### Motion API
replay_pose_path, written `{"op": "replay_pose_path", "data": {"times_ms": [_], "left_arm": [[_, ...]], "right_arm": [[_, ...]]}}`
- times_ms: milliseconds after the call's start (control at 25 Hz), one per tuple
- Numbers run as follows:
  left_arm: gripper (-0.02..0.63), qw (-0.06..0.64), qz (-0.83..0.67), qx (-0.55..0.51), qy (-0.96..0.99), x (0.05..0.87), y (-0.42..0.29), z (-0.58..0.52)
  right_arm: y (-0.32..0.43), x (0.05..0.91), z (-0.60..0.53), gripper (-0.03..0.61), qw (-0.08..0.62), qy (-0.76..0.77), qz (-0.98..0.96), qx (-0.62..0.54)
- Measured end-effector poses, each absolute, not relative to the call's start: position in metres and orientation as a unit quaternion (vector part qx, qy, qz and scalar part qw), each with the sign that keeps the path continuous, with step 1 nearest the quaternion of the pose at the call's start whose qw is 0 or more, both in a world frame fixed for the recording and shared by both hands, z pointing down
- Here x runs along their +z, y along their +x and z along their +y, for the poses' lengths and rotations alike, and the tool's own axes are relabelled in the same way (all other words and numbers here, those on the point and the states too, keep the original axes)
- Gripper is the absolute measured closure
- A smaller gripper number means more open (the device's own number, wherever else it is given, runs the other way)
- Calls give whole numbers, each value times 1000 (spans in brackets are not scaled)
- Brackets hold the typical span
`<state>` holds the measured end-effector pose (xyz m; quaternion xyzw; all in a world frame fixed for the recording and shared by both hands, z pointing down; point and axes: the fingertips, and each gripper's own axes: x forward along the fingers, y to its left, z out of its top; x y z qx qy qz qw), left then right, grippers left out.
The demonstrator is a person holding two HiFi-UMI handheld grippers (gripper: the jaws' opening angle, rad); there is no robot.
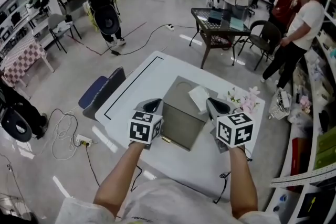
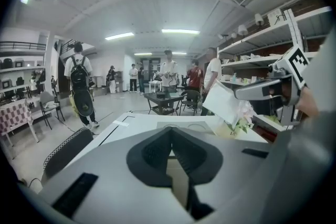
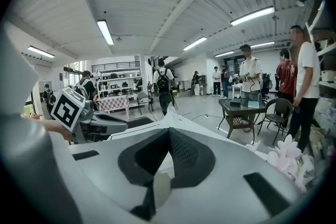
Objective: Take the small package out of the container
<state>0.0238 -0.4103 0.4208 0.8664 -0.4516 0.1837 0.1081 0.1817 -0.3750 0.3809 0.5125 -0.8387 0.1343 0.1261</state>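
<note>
small package point(image 1: 198, 97) lifted at the container's mouth, pinched in the right claw point(image 1: 211, 104)
right claw is shut on the package's edge and holds it just above the open top of the container point(image 1: 181, 122); left claw point(image 1: 153, 106) looks closed on the container's left wall, steadying it. the taking-out seems nearly done; the next move, i judge, is to carry the package sideways and set it on bare counter point(image 1: 137, 93). open room lies left and beyond the container; flowers point(image 1: 247, 98) crowd the right side by the counter's edge.
</note>
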Motion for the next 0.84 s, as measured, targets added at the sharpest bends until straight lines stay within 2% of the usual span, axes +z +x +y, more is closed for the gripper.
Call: {"op": "replay_pose_path", "data": {"times_ms": [840], "left_arm": [[612,108,-445,191,868,426,36,-401]], "right_arm": [[188,380,-365,574,122,512,-840,132]]}}
